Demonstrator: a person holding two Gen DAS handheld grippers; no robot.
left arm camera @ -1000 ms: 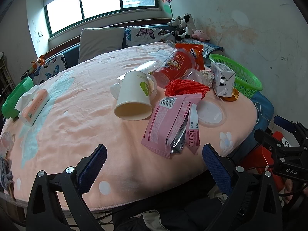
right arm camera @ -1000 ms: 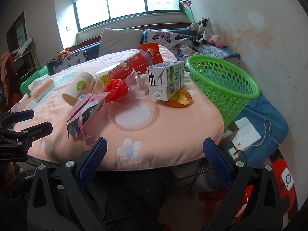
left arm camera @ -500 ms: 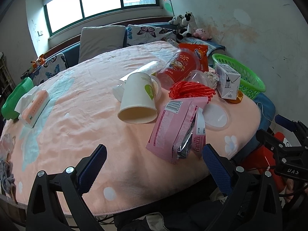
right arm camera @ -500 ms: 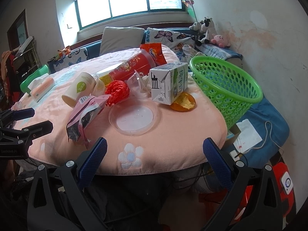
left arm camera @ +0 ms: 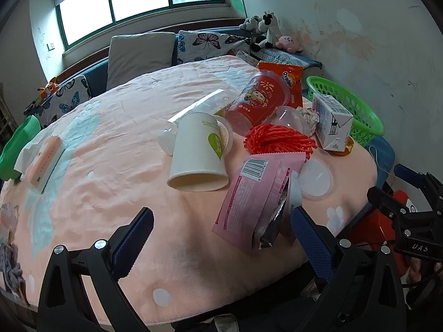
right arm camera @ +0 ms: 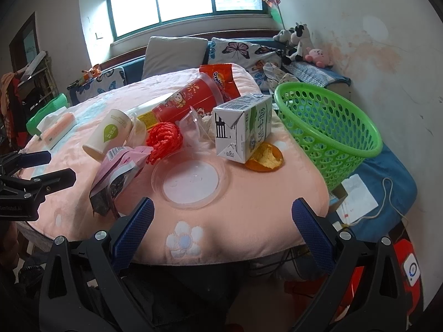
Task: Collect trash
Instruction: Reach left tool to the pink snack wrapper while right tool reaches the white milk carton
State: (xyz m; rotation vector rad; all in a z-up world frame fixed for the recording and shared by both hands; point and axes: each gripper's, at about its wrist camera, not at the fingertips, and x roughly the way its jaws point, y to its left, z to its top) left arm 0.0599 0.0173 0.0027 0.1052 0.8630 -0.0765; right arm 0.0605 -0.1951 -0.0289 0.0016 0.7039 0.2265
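Note:
Trash lies on a round table with a pink cloth: a white paper cup on its side, a pink wrapper, red netting, a clear lid, a milk carton, orange peel, a red plastic cup and an orange snack bag. A green basket stands off the table's right edge. My left gripper is open over the near edge, its right finger beside the wrapper. My right gripper is open before the lid.
A tissue pack lies at the table's left side beside a green object. Pillows and plush toys line a bench under the window. A blue cushion with paper and cable lies under the basket.
Both grippers have moved forward toward the table. The trash now looks larger and closer. Both stay open and empty.

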